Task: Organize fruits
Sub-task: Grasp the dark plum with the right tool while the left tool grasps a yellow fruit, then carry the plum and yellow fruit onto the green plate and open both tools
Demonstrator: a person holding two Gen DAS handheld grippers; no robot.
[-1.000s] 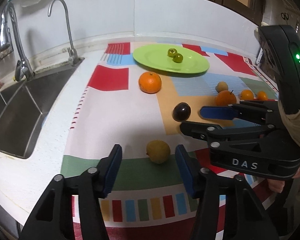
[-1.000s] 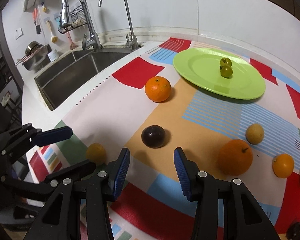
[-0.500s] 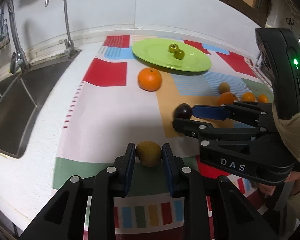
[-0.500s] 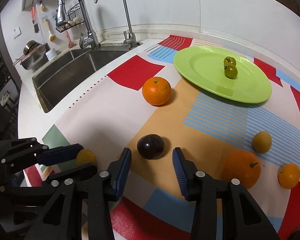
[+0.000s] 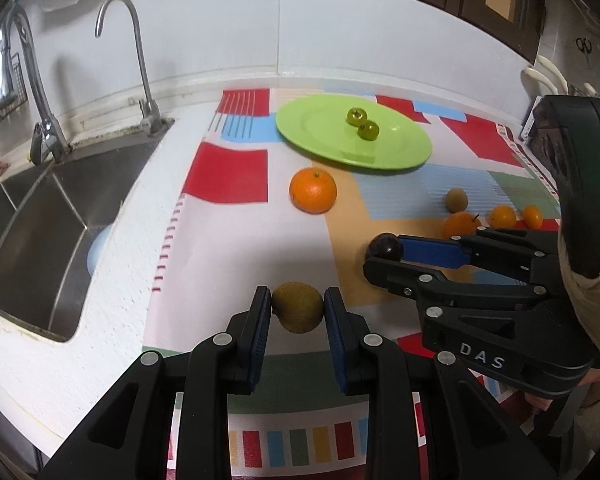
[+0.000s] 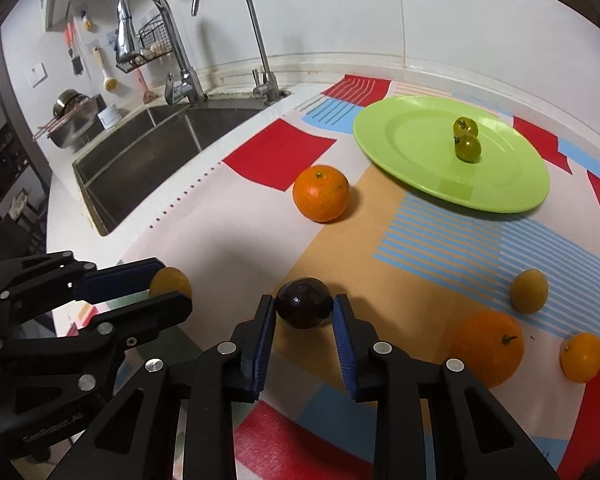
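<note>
My left gripper [image 5: 297, 307] is shut on a yellow-brown round fruit [image 5: 297, 307] and holds it just above the patterned mat. My right gripper [image 6: 304, 309] is shut on a dark purple fruit [image 6: 304, 307] that rests on the mat. A green plate [image 6: 420, 172] at the back holds two small green fruits [image 6: 467, 148]. A big orange [image 6: 321, 193] lies in front of the plate. To the right lie a yellow-brown fruit [image 6: 529, 291], an orange with a stem [image 6: 489, 348] and a small orange [image 6: 581, 357].
A steel sink [image 5: 24, 216] with two taps [image 5: 140, 60] lies left of the mat. The counter's front edge [image 5: 28, 412] is close below my left gripper. The white wall [image 5: 340, 32] runs behind the plate. My two grippers are side by side, close together.
My left gripper shut on the yellow-brown fruit and lifted it slightly. My right gripper moved forward and shut on the dark purple fruit.
</note>
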